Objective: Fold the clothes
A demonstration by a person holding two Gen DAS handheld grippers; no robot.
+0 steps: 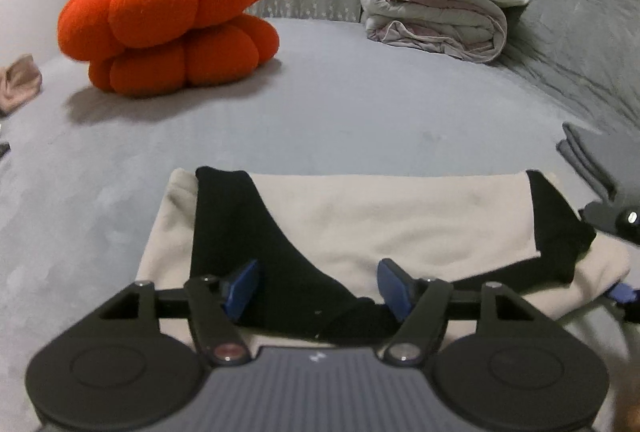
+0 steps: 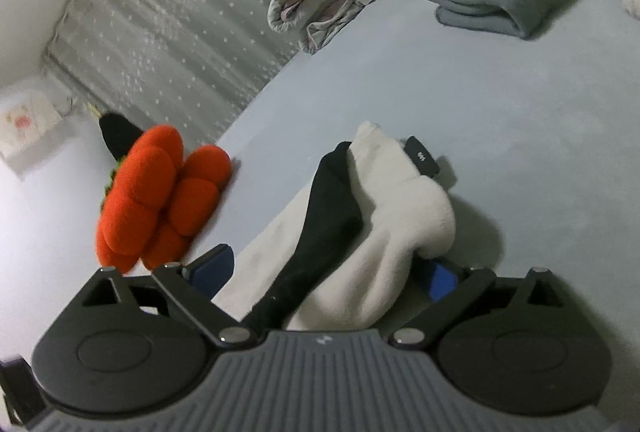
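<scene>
Grey bed [image 1: 320,92]; garment [image 2: 400,216] label [image 2: 421,156] illegible.

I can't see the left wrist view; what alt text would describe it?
A cream and black garment lies flat on a grey bed, with the open left gripper just above its near edge. Behind sit an orange pumpkin cushion and a rolled quilt.

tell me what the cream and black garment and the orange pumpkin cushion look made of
Garment: looks like soft fleece or brushed knit, matte, with a fuzzy nap on the cream part; the black panels are too dark to read. Pumpkin cushion: plush fabric over stuffing, judging by its fuzzy surface and puffy lobes, with a felt-like green top.
</scene>
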